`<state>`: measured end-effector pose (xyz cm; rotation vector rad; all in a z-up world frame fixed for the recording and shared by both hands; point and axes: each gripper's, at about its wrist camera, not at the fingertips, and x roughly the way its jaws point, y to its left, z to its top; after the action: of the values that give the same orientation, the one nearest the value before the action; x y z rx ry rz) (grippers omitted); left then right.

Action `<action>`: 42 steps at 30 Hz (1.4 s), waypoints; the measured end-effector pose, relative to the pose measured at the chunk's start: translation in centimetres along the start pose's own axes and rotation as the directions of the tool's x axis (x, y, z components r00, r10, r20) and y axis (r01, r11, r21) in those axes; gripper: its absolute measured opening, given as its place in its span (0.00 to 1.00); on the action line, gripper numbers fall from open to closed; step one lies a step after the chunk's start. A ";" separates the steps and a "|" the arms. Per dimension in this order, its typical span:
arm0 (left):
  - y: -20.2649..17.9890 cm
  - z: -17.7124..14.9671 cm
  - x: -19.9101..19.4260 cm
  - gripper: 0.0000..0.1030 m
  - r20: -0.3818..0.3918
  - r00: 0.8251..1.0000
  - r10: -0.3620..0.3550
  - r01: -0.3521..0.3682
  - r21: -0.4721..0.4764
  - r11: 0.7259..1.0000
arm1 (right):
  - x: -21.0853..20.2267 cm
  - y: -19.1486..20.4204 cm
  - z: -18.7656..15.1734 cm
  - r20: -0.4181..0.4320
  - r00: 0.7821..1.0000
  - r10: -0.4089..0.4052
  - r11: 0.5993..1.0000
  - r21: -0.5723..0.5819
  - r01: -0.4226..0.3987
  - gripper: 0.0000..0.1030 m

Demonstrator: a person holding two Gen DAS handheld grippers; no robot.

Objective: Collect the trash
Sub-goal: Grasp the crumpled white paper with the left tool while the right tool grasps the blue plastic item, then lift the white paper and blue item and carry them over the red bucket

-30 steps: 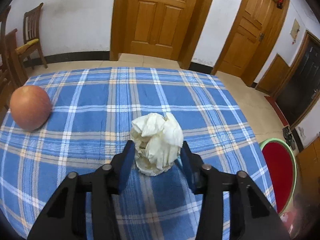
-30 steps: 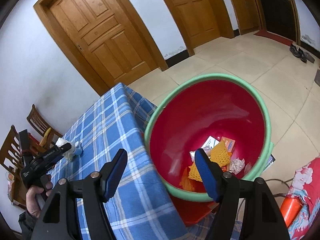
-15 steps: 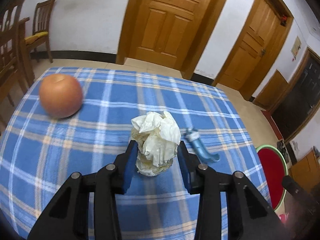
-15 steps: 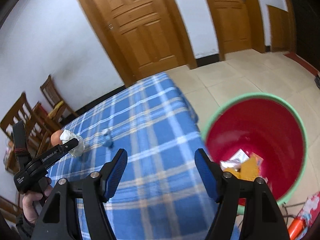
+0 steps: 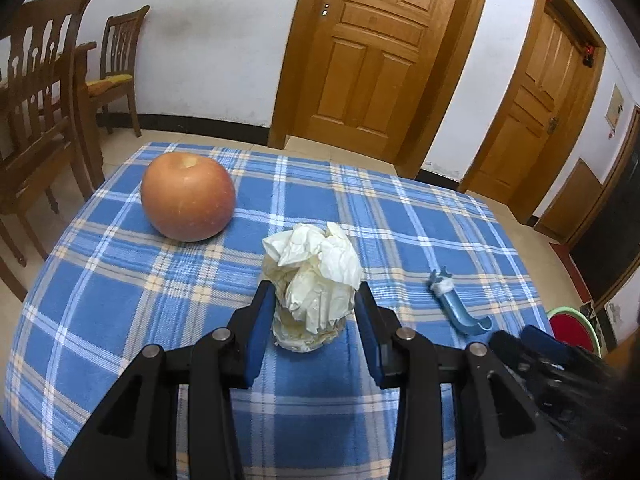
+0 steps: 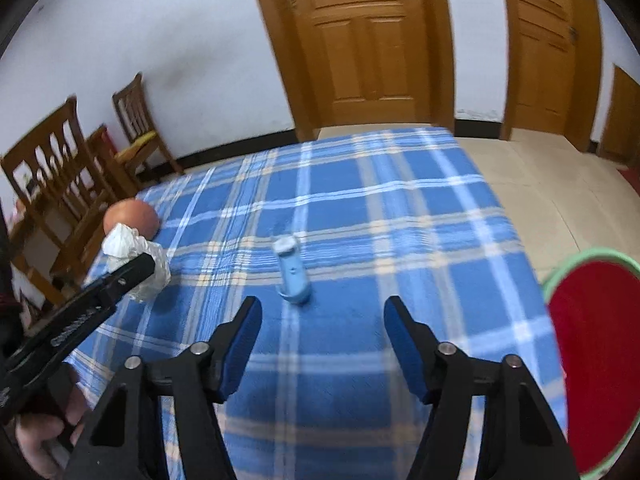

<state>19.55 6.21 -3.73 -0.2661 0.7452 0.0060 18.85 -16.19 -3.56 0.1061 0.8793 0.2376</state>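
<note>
The crumpled tissue (image 5: 314, 284) is being gripped between the left gripper (image 5: 316, 322) jaws. The blue scrap (image 6: 293, 274) is lying just ahead of the unclenched, narrowing right gripper (image 6: 322, 340) jaws — long axis pointing away.

an orange-red apple (image 5: 188, 197) sits on the blue checked tablecloth (image 5: 120, 300), toward its far left corner. past that corner of the tablecloth stand brown wooden chairs (image 5: 40, 92), one with a yellow cushion (image 5: 109, 80). behind the tablecloth, two panelled wooden doors (image 5: 372, 56) are set in a white wall (image 5: 216, 32).
</note>
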 end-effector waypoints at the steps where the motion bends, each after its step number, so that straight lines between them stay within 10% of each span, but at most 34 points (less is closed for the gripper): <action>1: 0.1 -0.1 0.0 0.39 -0.002 1.000 0.003 -0.003 -0.002 1.000 | 0.6 0.4 0.1 -0.007 1.000 0.000 1.000 -0.014 0.000 0.60; 9: 0.1 -0.1 0.4 0.39 -0.013 1.000 0.007 -0.007 -0.013 1.000 | 3.4 1.9 0.9 -0.025 1.000 -0.017 0.997 -0.074 0.015 0.44; 13: -0.1 -0.1 0.3 0.39 -0.012 1.000 0.004 -0.004 -0.006 1.000 | 3.8 2.1 0.8 -0.020 0.999 -0.032 0.996 -0.089 0.030 0.20; 42: -2.9 -0.8 -0.4 0.39 0.015 1.000 -0.016 0.014 0.090 0.996 | -8.4 -6.9 -4.0 0.117 0.991 -0.060 0.980 0.194 0.036 0.19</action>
<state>19.05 3.26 -3.31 -0.1857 0.7257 -0.0393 11.71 -24.95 -1.16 0.2756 0.7800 0.0996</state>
